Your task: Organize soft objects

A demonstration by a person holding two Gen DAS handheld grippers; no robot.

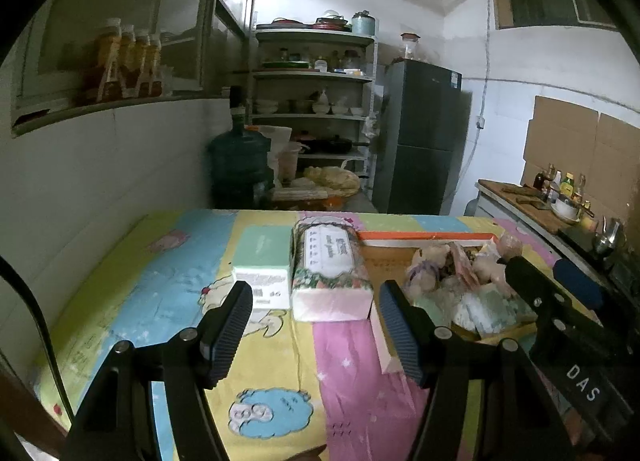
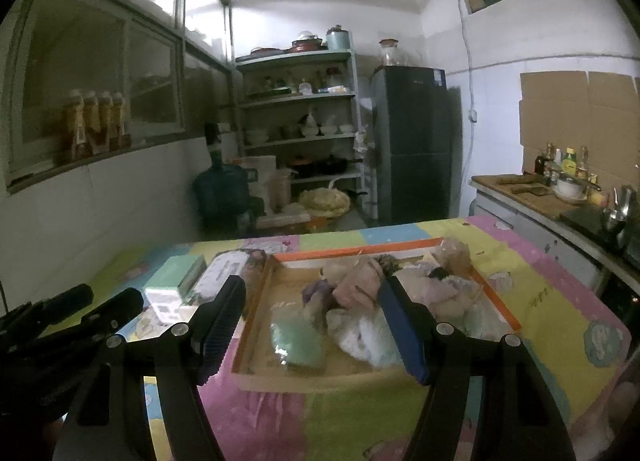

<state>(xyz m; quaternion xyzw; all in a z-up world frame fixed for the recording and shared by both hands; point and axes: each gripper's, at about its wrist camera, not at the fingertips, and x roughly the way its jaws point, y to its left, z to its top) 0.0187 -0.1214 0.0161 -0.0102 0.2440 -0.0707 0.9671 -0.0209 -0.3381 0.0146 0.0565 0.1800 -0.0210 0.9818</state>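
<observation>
Both grippers are hanging wide open and empty above the patterned table. The left gripper [image 1: 316, 325] is facing the floral tissue pack [image 1: 330, 273] at twelve o'clock; the right gripper [image 2: 312, 321] is facing the soft bundles [image 2: 360, 293] heaped in the cardboard tray [image 2: 256, 301]. A careless grab is risking snagging several tangled bundles together, or clipping the tray wall.

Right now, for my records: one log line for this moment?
left gripper open, empty | right gripper open, empty | soft things in tray | two packs beside it
</observation>
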